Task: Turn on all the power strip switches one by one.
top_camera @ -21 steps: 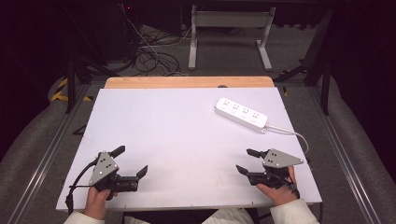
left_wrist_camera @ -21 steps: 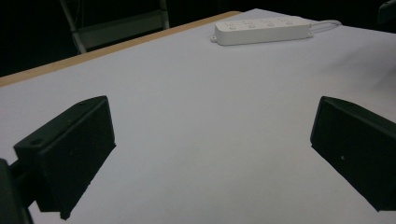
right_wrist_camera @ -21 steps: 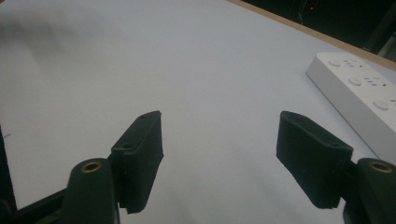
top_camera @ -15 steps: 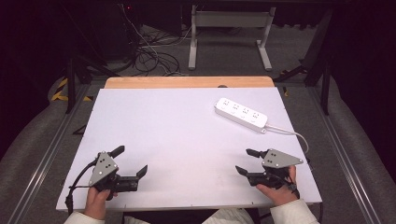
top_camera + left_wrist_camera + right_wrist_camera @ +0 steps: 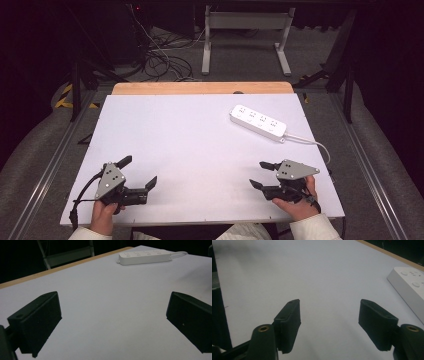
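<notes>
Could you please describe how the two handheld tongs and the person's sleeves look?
Both tongs, left and right, are black with two blocky jaws and a grey three-cornered plate with dark holes on top. A black cable trails from the left one. The sleeves are white.

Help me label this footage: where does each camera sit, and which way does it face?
High view: above the person's side, looking forward and down on the white table; both hands, left tongs, right tongs.
Left gripper view: on the left tongs, low, facing across the table; its black jaws stand apart.
Right gripper view: on the right tongs, facing likewise; its jaws stand apart.
Shared: all three show the white power strip.
</notes>
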Motion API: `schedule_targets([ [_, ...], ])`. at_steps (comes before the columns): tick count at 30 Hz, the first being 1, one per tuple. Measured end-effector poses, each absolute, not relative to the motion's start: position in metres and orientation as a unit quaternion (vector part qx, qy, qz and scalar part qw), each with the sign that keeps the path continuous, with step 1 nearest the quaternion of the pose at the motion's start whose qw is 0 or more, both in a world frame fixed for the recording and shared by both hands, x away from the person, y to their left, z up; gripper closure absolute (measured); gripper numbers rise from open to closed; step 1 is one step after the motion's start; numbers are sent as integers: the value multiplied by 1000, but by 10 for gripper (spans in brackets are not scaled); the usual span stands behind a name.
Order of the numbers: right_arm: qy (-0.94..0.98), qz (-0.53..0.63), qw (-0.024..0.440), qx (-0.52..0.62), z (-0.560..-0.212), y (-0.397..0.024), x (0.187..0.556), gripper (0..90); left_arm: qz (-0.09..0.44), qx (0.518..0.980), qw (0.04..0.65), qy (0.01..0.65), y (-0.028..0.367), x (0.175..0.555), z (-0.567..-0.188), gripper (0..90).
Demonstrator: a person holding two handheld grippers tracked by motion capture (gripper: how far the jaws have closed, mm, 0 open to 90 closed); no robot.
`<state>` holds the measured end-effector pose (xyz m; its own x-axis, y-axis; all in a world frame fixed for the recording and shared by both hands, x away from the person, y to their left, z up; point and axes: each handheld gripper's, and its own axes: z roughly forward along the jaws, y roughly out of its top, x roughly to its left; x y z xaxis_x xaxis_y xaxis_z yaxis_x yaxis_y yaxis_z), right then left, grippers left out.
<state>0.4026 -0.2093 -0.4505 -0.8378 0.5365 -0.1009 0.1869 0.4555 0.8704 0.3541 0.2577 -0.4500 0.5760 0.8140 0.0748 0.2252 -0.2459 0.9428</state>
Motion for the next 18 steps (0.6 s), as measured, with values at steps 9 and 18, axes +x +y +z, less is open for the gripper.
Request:
schedule_targets([
  [9, 841, 466, 169, 218, -439, -206, 403, 460, 297, 734, 499, 354, 257, 353, -450, 2],
  [18, 844, 456, 164, 230, -422, -208, 414, 563, 298, 731, 501, 354, 257, 353, -449, 2],
])
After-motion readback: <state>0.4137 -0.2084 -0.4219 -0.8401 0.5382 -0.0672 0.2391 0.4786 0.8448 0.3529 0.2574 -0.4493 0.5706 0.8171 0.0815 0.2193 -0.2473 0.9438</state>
